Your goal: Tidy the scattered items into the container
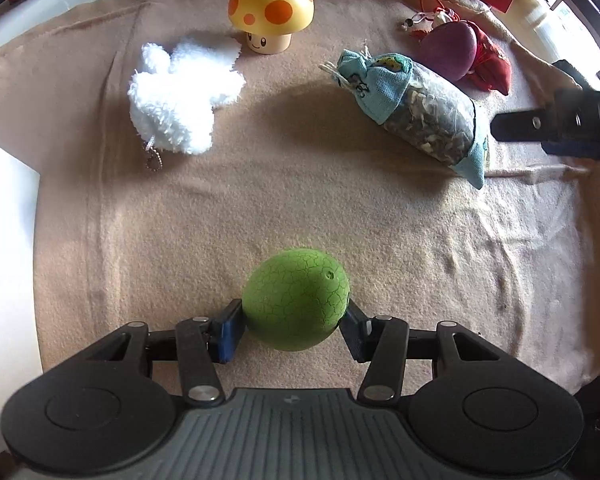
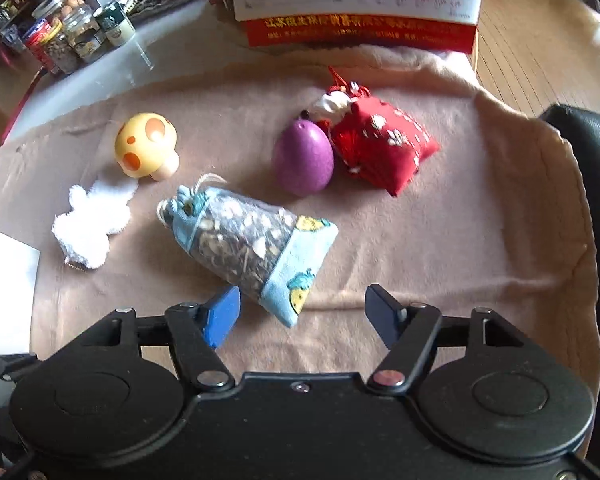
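My left gripper (image 1: 295,326) is shut on a green egg (image 1: 296,300) and holds it above the beige cloth (image 1: 339,216). My right gripper (image 2: 301,312) is open and empty, its fingertips either side of the near end of a blue sachet bag (image 2: 246,248), just short of it. The bag also shows in the left wrist view (image 1: 419,114), with the right gripper at its right end. A purple egg (image 2: 303,158), a red pouch (image 2: 383,148), a yellow mushroom toy (image 2: 146,146) and a white fluffy toy (image 2: 92,222) lie on the cloth.
A white container edge (image 1: 4,240) stands at the left, also seen in the right wrist view (image 2: 4,292). A desk calendar (image 2: 355,4) stands at the back. Jars (image 2: 68,36) sit at the back left. A black chair (image 2: 595,184) is at the right.
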